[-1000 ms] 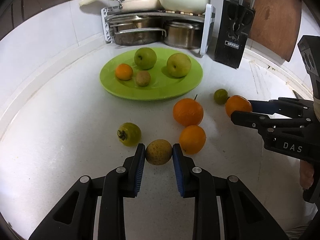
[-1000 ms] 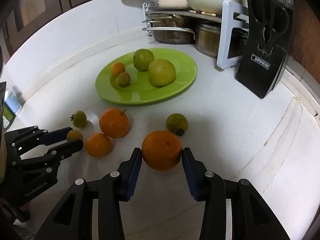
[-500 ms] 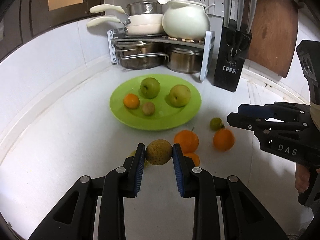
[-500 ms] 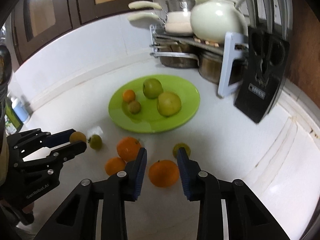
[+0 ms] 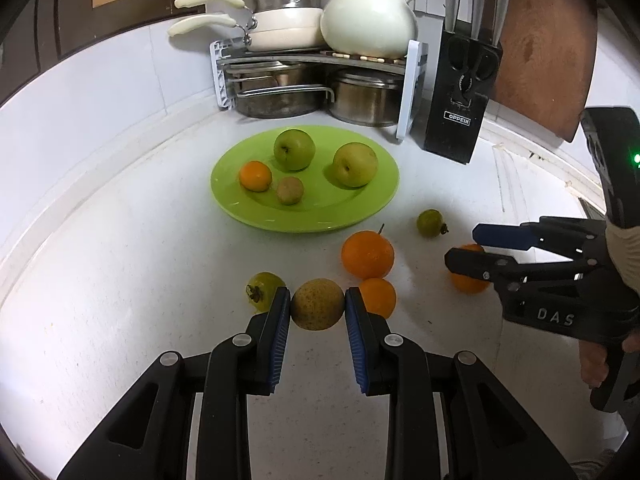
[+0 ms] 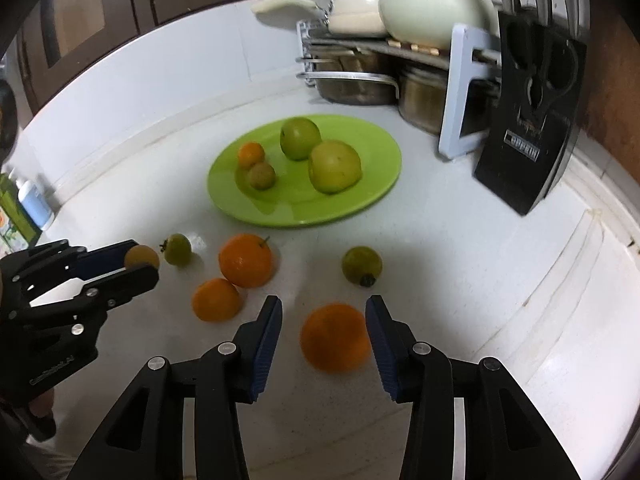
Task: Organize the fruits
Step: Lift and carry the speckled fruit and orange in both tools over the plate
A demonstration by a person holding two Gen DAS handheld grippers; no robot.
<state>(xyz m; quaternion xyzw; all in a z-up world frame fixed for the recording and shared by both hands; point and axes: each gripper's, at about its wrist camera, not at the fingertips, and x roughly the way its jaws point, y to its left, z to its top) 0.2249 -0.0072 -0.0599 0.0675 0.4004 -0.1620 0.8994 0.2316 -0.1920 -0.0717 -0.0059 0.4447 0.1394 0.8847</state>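
Note:
My left gripper [image 5: 317, 299] is shut on a small brownish round fruit [image 5: 317, 310], held just above the white counter; in the right wrist view the left gripper [image 6: 145, 261] shows at the left edge. The jaws of my right gripper [image 6: 323, 306] are opening. An orange [image 6: 335, 340] lies on the counter between them, and neither pad touches it. The green plate [image 5: 372, 210] further back holds two green apples, a small orange and a small brown fruit.
Loose on the counter are a stemmed orange [image 5: 367, 254], a smaller orange [image 5: 380, 296], a green fruit [image 5: 430, 223] and a yellow-green one [image 5: 260, 288]. A pot rack [image 5: 304, 80] and a black knife block [image 5: 460, 92] stand behind the plate.
The right gripper let the orange go, rose with its jaws narrowed, then came back down around it with them wider. The left gripper kept its grip on the brown fruit.

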